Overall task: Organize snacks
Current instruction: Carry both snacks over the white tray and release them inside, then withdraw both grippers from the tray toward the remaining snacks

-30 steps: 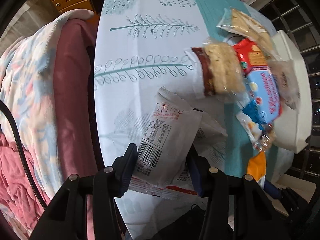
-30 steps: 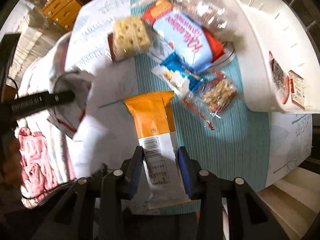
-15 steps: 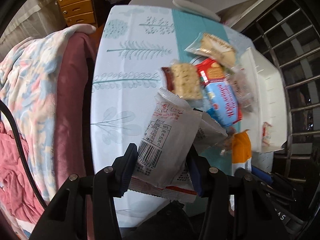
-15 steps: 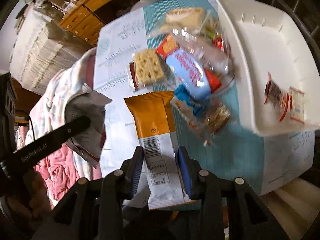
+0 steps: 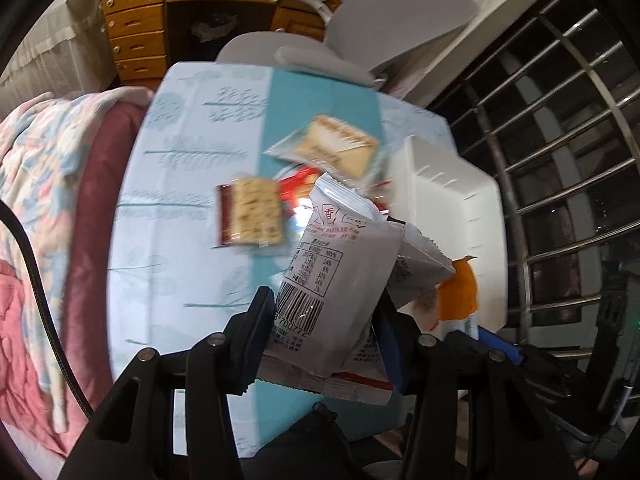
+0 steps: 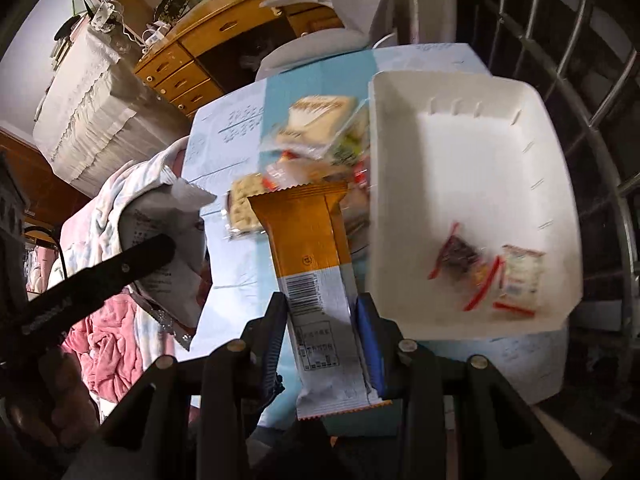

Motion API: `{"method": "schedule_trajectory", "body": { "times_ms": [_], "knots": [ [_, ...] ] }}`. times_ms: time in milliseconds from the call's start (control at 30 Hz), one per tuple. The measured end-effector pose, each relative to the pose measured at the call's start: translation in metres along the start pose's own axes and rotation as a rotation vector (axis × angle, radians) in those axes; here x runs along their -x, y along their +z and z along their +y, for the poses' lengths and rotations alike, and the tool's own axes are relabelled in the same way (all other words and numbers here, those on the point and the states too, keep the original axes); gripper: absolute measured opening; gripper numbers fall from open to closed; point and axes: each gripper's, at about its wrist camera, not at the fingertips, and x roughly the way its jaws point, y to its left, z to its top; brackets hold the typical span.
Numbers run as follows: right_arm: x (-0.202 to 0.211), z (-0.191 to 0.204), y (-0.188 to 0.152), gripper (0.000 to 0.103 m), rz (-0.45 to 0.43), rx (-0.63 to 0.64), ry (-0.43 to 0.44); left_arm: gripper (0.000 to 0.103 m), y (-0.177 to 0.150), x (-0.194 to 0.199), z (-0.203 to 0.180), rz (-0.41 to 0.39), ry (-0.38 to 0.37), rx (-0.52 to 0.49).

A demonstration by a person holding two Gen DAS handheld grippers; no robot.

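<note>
My left gripper (image 5: 326, 316) is shut on a white snack packet (image 5: 340, 268) with a barcode, held high above the table. It also shows in the right wrist view (image 6: 168, 256). My right gripper (image 6: 322, 328) is shut on an orange and white snack bar (image 6: 312, 264), held above the table beside the white tray (image 6: 472, 92). The orange bar's end shows in the left wrist view (image 5: 456, 292). The tray (image 5: 448, 200) holds two small packets (image 6: 488, 272). A cracker pack (image 5: 254, 210) and a larger biscuit pack (image 5: 332, 148) lie on the table.
The table has a white and teal patterned cloth (image 5: 192, 184). A pink and floral blanket (image 5: 48, 184) hangs at its left. A grey chair (image 5: 360, 28) and a wooden drawer unit (image 5: 136, 36) stand behind. Metal window bars (image 5: 560, 152) are at the right.
Both grippers have risen and pulled back from the table with their packets still held. The right gripper has moved towards the white tray.
</note>
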Motion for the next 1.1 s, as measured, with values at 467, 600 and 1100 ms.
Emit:
{"method": "schedule_trajectory", "body": {
  "times_ms": [467, 600, 1100],
  "knots": [
    [0.018, -0.093, 0.017, 0.036, -0.033, -0.022, -0.020, 0.048, 0.008, -0.040, -0.116, -0.063, -0.147, -0.076],
    [0.022, -0.109, 0.022, 0.036, -0.043, -0.036, -0.020, 0.049, 0.012, -0.055, -0.138, -0.054, -0.164, -0.099],
    [0.013, -0.130, 0.026, 0.052, -0.016, -0.091, 0.009, 0.085, 0.016, -0.074, -0.162, -0.028, -0.183, -0.119]
  ]
}}
